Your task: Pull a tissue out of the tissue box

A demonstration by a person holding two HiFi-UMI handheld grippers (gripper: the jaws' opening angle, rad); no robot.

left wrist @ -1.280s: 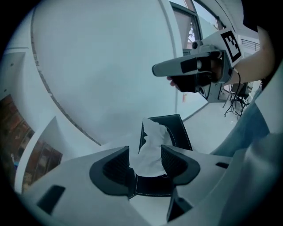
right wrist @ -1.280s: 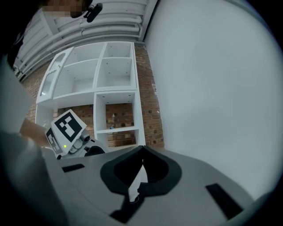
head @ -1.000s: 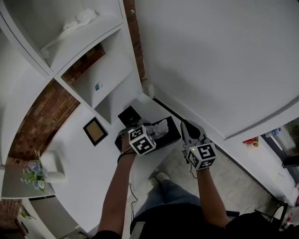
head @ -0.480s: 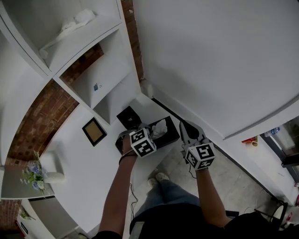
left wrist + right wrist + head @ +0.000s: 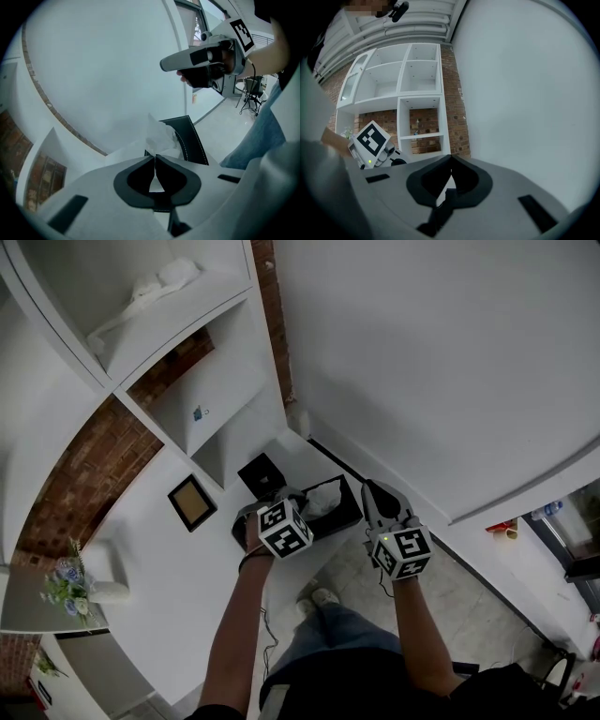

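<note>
Black, with pale stitching, the tissue box [image 5: 341, 513] sits on the white counter [image 5: 187, 568] in the head view, and a white tissue [image 5: 323, 493] rises from its top. We see the left gripper [image 5: 302, 499] at that tissue and the right gripper [image 5: 368, 489] near the box's end. In the left gripper view, the jaws are pinched together on the tissue's base. In the right gripper view, the jaws meet with nothing between them, facing a white shelving unit [image 5: 419, 101].
</note>
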